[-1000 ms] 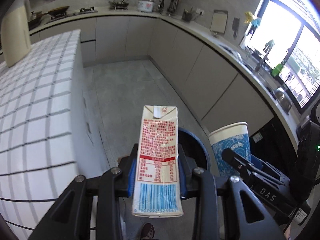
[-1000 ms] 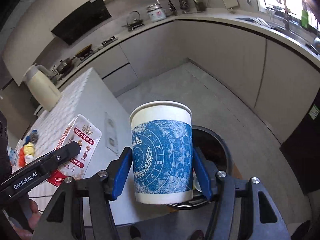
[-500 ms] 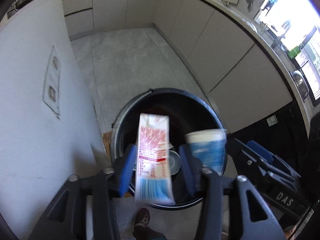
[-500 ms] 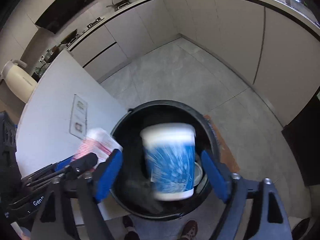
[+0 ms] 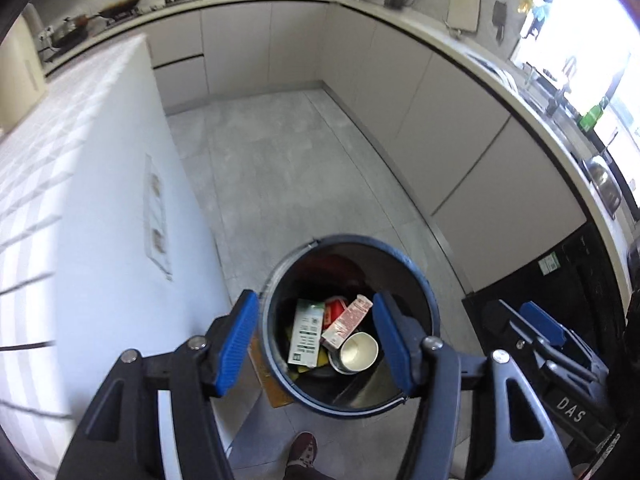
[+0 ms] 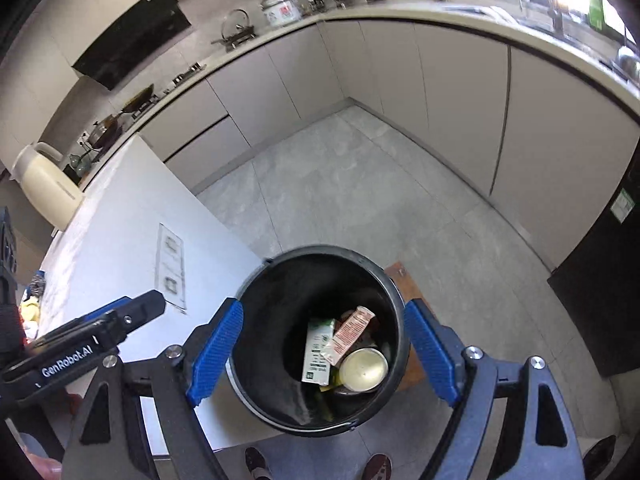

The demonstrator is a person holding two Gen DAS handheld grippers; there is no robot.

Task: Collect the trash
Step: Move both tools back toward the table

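A dark round trash bin stands on the floor right under both grippers. Inside it lie the red-and-white milk carton, the paper cup mouth up, and a green-and-white carton. My left gripper hangs above the bin with its jaws opening and nothing between them. Beside it, my right gripper is open over the bin and holds nothing.
A white island counter rises close on the left of the bin, with a cream kettle on it. Grey cabinets curve round the far side and right. A black appliance stands at right. A person's shoes are below the bin.
Both grippers tipped down over the bin and opened. The milk carton left the left gripper and the paper cup left the right one; both now lie in the bin.
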